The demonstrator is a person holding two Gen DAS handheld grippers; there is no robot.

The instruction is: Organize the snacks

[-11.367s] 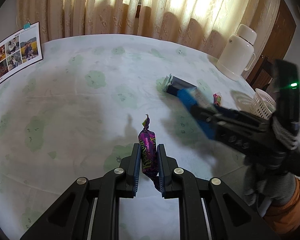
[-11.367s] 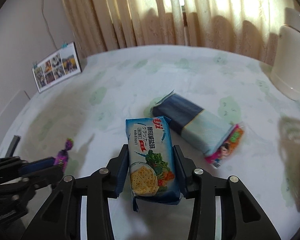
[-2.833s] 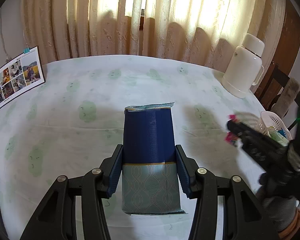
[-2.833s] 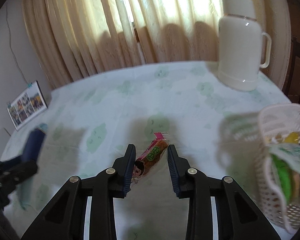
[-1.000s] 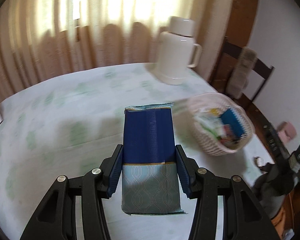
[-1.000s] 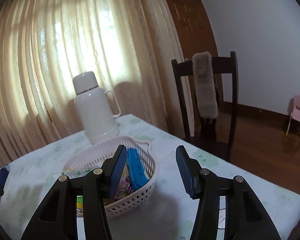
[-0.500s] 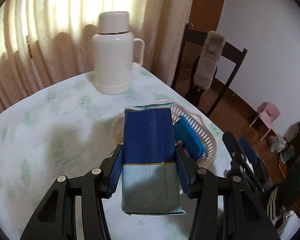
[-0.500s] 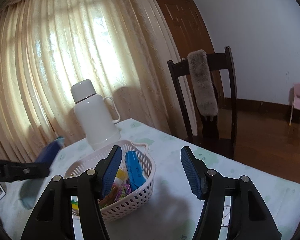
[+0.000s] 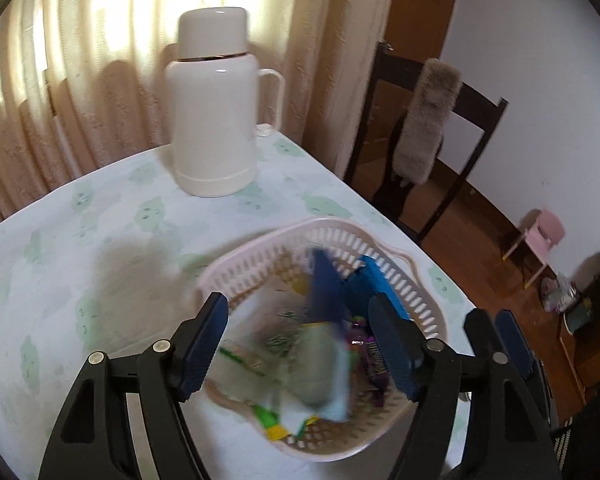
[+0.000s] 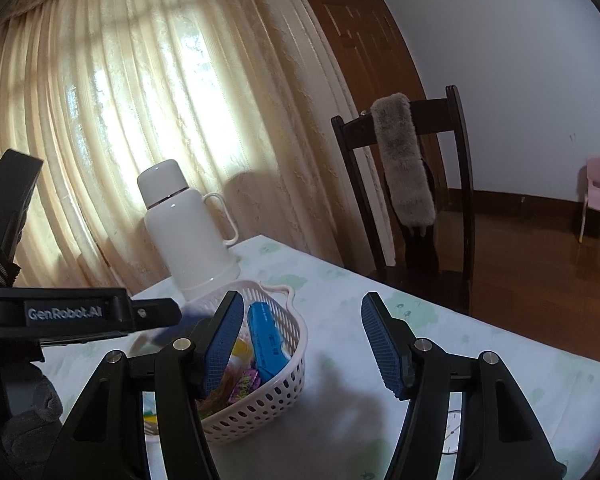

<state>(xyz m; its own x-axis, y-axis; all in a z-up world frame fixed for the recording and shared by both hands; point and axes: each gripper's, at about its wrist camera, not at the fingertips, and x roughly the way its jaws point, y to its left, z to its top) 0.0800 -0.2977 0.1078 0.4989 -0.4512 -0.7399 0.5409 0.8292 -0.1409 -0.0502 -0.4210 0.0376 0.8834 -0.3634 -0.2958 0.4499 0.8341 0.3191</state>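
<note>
A white slotted basket (image 9: pixel 384 240) sits near the table's right edge and holds several snacks. My left gripper (image 9: pixel 300 344) is open just above it. The dark blue and pale green packet (image 9: pixel 324 336) is blurred, free of the pads, lying tilted among the snacks. A blue cracker pack (image 9: pixel 380 284) and a purple candy (image 9: pixel 370 356) lie beside it. In the right wrist view the basket (image 10: pixel 268 404) is at lower left, the left gripper (image 10: pixel 168 316) reaches over it, and my right gripper (image 10: pixel 300 344) is open and empty to its right.
A white thermos jug (image 9: pixel 214 100) stands behind the basket near the curtain. A dark wooden chair (image 10: pixel 412 200) with a grey fur cover stands past the table's right edge. The table edge (image 10: pixel 500 332) runs close to the basket.
My left gripper has opened and let go of the dark blue packet, which has dropped into the basket. The right gripper has stayed open and moved little.
</note>
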